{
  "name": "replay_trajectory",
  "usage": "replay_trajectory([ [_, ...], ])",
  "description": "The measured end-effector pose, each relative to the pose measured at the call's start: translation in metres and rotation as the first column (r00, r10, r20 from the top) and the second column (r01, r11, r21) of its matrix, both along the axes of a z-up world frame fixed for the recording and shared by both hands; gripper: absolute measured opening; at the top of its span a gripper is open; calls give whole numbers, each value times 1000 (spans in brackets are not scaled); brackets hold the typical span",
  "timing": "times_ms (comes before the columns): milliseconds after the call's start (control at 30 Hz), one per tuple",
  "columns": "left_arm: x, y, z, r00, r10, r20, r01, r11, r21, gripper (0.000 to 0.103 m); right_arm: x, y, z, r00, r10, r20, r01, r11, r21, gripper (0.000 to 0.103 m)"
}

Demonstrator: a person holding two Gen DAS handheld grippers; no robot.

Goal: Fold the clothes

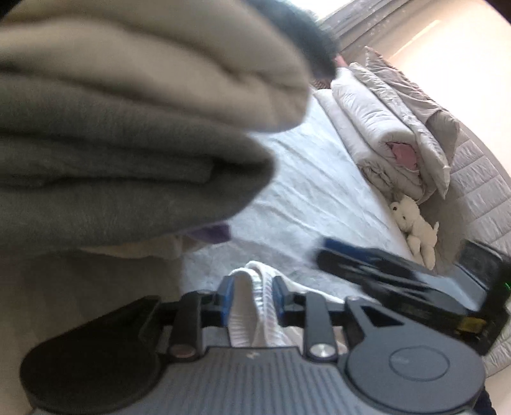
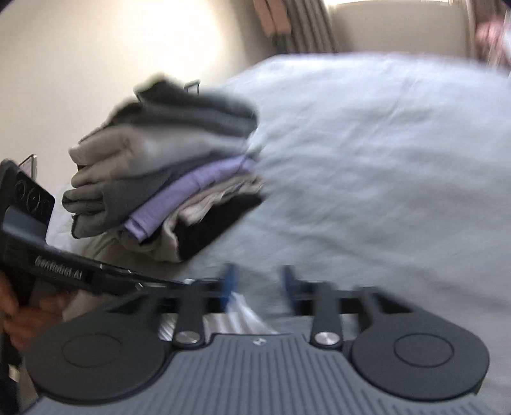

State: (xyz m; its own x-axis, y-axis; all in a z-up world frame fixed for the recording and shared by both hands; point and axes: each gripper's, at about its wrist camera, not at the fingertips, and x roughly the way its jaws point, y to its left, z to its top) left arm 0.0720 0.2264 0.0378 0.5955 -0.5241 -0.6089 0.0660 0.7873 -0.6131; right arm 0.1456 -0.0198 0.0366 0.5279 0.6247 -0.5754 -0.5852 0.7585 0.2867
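A wide bed with a pale, wrinkled white sheet (image 2: 367, 166) spreads ahead of the right gripper. Beyond it stands a plain cream wall (image 2: 95, 57), brightly lit, with grey pleated curtains (image 2: 306, 28) hanging at the far end. Ahead and to the right of the left gripper, a bundle of rolled grey-white quilted bedding (image 1: 383, 127) lies along a padded grey stitched headboard (image 1: 479, 191), with a small white plush bear (image 1: 415, 223) just below it on the sheet.

Stack of folded clothes (image 2: 166, 178) on the bed (image 2: 367, 178) at left, rolled duvets (image 1: 383, 127) along the far right edge, stuffed toy (image 1: 415, 226) just before them.
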Motion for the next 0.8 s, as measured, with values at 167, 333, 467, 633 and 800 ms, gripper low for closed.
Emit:
replay_trajectory([
  [167,-17,-7,17,1000,10,15,-10,999,48,39,-65,-63,31,987,-1,163,18,995,-101,60],
  [333,-29,-28,13,1000,13,-11,-12,991,134,40,-146,-95,18,978,126,169,-80,963,-256,48],
  [467,-39,-45,10,999,18,-32,-11,979,203,25,-168,-88,-6,972,187,145,-134,940,-313,29],
  [633,-46,-49,11,998,51,-35,-41,967,253,0,-168,-74,-25,965,213,154,-146,922,-358,28],
  [800,-50,-35,23,997,76,-1,-74,979,190,0,-167,-73,-18,964,215,158,-143,915,-377,0],
])
